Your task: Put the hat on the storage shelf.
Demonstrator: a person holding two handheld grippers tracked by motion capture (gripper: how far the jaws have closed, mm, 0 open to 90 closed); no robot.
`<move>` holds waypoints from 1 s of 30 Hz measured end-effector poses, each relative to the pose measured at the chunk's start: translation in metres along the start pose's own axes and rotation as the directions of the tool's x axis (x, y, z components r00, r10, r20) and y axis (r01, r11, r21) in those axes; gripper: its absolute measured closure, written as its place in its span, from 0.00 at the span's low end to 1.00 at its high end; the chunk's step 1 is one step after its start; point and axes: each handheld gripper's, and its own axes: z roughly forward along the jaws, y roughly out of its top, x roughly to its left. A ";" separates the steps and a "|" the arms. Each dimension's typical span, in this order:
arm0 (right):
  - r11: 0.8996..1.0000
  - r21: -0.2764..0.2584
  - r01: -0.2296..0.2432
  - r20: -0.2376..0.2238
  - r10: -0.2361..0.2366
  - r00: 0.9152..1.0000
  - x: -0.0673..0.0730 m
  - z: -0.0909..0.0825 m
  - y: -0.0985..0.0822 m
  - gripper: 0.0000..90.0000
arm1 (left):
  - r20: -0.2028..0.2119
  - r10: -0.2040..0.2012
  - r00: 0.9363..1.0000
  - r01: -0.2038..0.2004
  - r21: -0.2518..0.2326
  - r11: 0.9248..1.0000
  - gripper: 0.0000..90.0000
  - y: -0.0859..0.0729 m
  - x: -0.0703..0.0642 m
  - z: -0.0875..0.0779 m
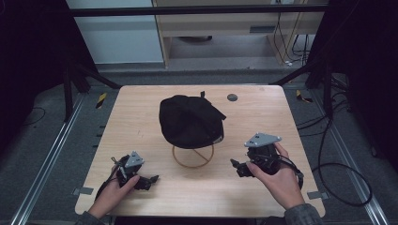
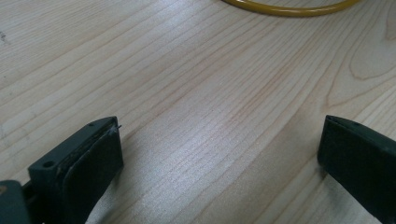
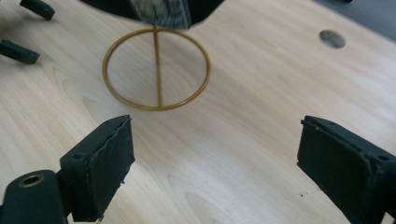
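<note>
Pale wooden table [image 1: 141,122] holds a black cap [image 1: 190,121] perched centrally on a gold wire stand [image 1: 193,157]; my left gripper [image 1: 152,179] and right gripper [image 1: 234,164] flank it, jaws open and empty, so I'd approach the cap's rim evenly, avoiding tipping the stand.

The black cap [image 1: 190,121] covers the top of the gold wire stand [image 1: 193,158]. The left gripper view crops the stand's ring [image 2: 289,9] at the top edge, and the right gripper view crops the cap [image 3: 159,11].
</note>
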 end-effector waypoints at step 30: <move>0.998 0.035 -0.060 -0.023 0.061 0.998 0.013 0.049 -0.057 0.14 | 0.000 0.000 1.000 0.000 0.000 1.000 0.00 0.000 0.000 0.000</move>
